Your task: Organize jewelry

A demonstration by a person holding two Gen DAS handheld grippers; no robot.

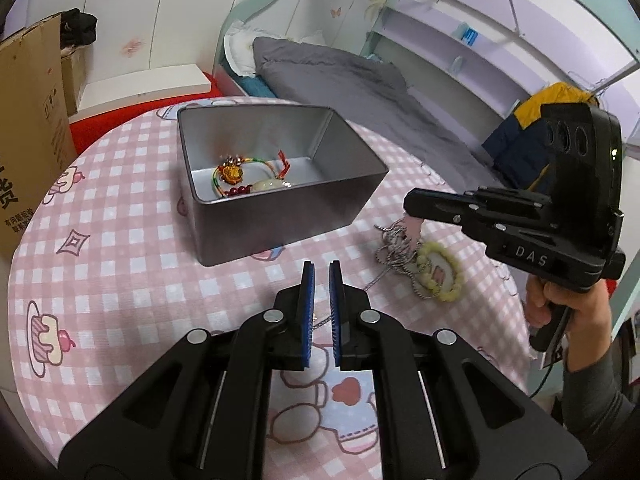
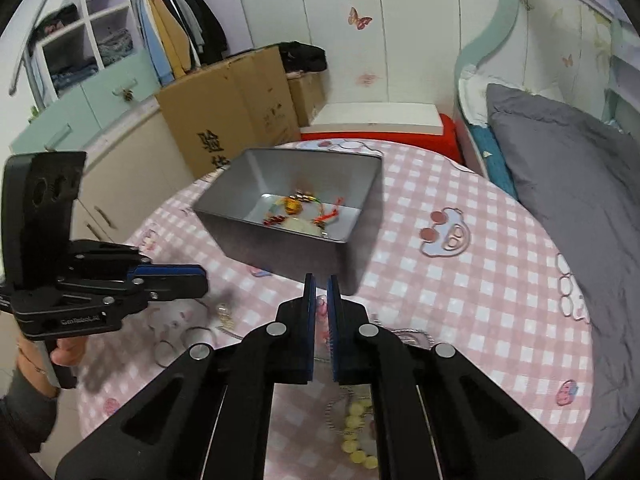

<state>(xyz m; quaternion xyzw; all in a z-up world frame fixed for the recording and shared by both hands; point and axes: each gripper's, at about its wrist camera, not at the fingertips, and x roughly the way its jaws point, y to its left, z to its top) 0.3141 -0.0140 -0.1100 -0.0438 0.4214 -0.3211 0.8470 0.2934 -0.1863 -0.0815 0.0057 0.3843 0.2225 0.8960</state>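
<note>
- Jaws, R gripper (image 2: 321, 279): nearly closed, pinching a small pink tag (image 2: 321, 305). A b/w striped cord (image 1: 394, 248) hangs from the tag down to the bench (image 1: 120, 240).
- Jaws, L gripper (image 1: 322, 266): closed to a narrow slit, nothing clearly held. A thin silver chain (image 1: 320, 321) shows in the gap. Can't tell if it's pinched or just lying on the pink check cloth below.
- Done so far: the grey tin box (image 1: 224, 216) sits open at the far-middle of the bench w/ some pieces already in it. Those are a multicolour thread bracelet w/ gold charm (image 1: 232, 174), red beads (image 1: 237, 191) and a pale oval stone (image 1: 268, 185).
- In hand, I'd judge: the striped cord bundle, near-right of the box. Its yellow bead bracelet (image 1: 440, 276) is tangled into it and still on the cloth, just under the R gripper. So this looks like the start of a pick, not yet over the box.
- Still left: a few thin hoops (image 2: 192, 336) and a small pale piece (image 2: 224, 313) lie loose on the near-left of the bench below the L gripper. They're blurred, so exact type and count are unclear. The silver chain is also outside the box.
- Est. progress: roughly half, w/ about as much out of the box as in.
- No lid in view, so can't say whether closing the box is part of the job.
</note>
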